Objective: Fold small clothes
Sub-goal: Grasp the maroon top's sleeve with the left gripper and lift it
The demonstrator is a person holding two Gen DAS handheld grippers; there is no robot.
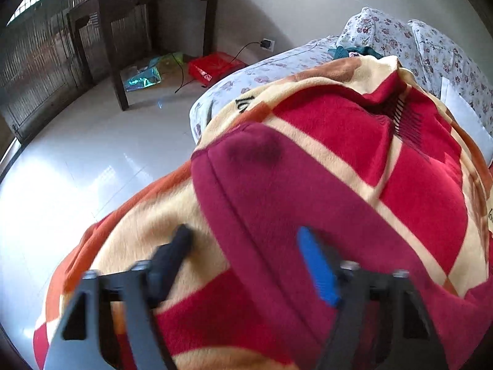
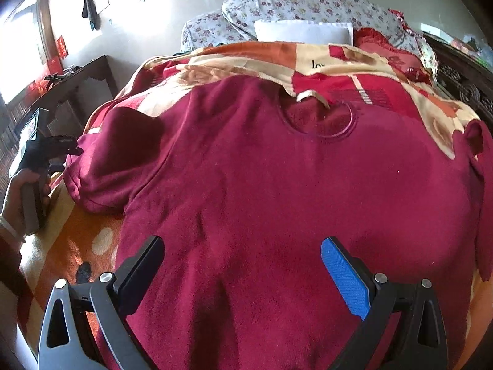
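We see the maroon sweater [image 2: 277, 185] spread flat, neckline away from us, on the patterned blanket [image 2: 354, 61] covering the bed [image 1: 246, 71]. Our right tool [image 2: 242, 265] hovers over the hem with its jaws wide and nothing between them. Our left tool [image 1: 246, 246], gripped in our left hand [image 2: 18, 191] at the sweater's folded sleeve, points over its edge, jaws also parted and empty.

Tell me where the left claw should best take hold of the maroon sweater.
Probably the cuff of the sweater's left sleeve, approached from its outer side. The sleeve lies bent with its end free on the blanket, and the open left claw is already beside it.
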